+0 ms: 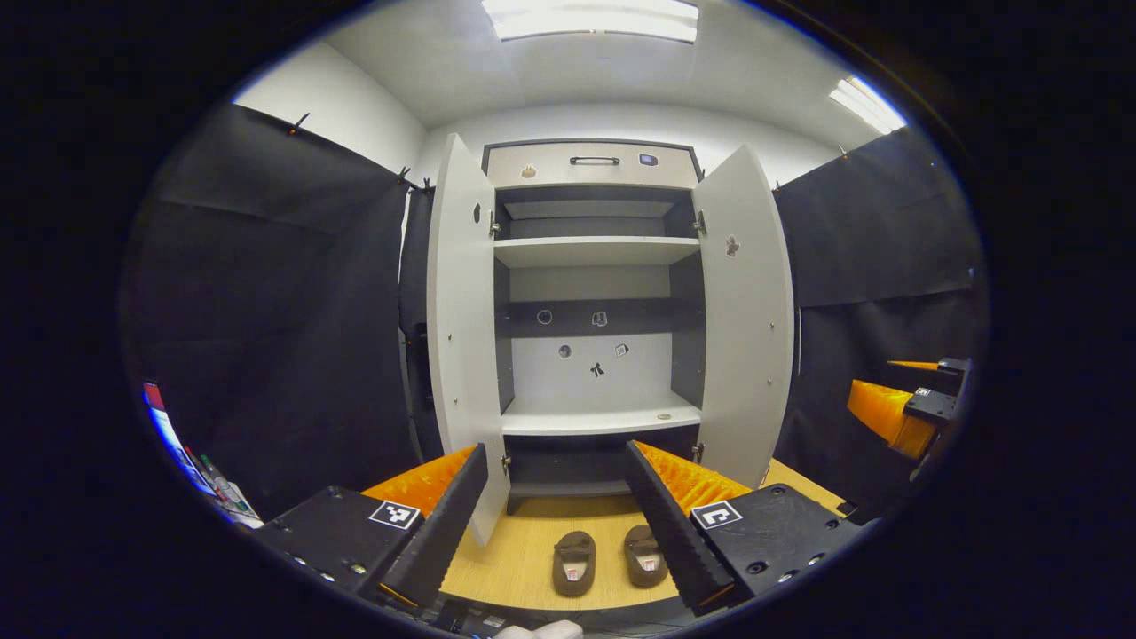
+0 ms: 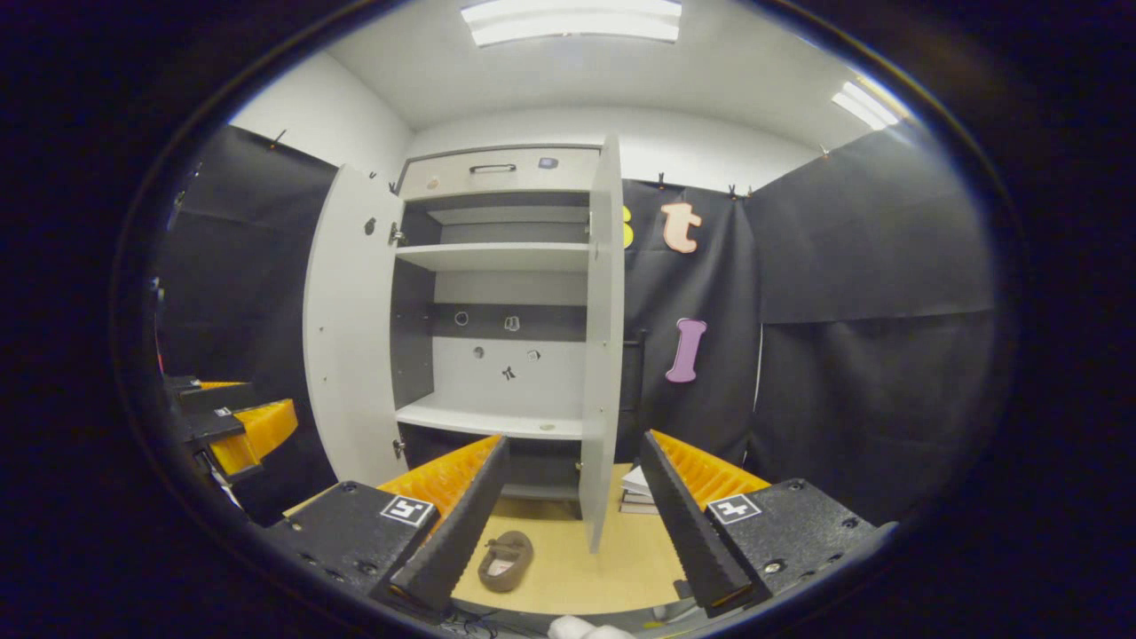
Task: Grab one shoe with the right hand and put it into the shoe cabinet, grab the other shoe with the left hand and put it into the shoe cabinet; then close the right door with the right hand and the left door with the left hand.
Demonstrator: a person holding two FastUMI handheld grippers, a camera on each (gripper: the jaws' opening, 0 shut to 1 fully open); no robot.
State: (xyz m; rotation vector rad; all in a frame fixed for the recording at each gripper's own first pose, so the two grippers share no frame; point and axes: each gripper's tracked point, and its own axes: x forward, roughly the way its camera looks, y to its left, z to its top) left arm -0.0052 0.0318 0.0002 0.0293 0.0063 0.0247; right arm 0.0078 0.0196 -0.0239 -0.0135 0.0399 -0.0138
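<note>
Left gripper view first: my left tongs [image 1: 555, 532] are spread wide with nothing between them, hanging above the wooden worktop [image 1: 515, 541]. Two brown slippers sit side by side on it, toes pointing toward the shoe cabinet [image 1: 590, 293]: the left slipper [image 1: 574, 563] and the right slipper [image 1: 645, 555], close together but not touching as far as I can tell. Both lie well short of the cabinet, neither inside it. The cabinet stands straight ahead with both doors swung out, left door [image 1: 461, 328] and right door [image 1: 745, 311]. Its lower shelf [image 1: 599, 417] and upper shelf [image 1: 595, 251] carry no shoes, and there's a drawer [image 1: 590, 166] with a dark handle on top. Off at the right edge I can see my other tongs [image 1: 905, 404], but it's too squashed by the lens there to judge how they stand.

Right gripper view: my right tongs [image 2: 568, 528] are released too, fingers far apart and gripping nothing. One slipper [image 2: 505, 560] lies on the worktop between the fingers, nearer the left one. The right door [image 2: 602, 328] is edge-on to me, right in front. A small stack of books [image 2: 641, 497] sits just past it. The left tongs [image 2: 235, 426] show at the left edge.
</note>
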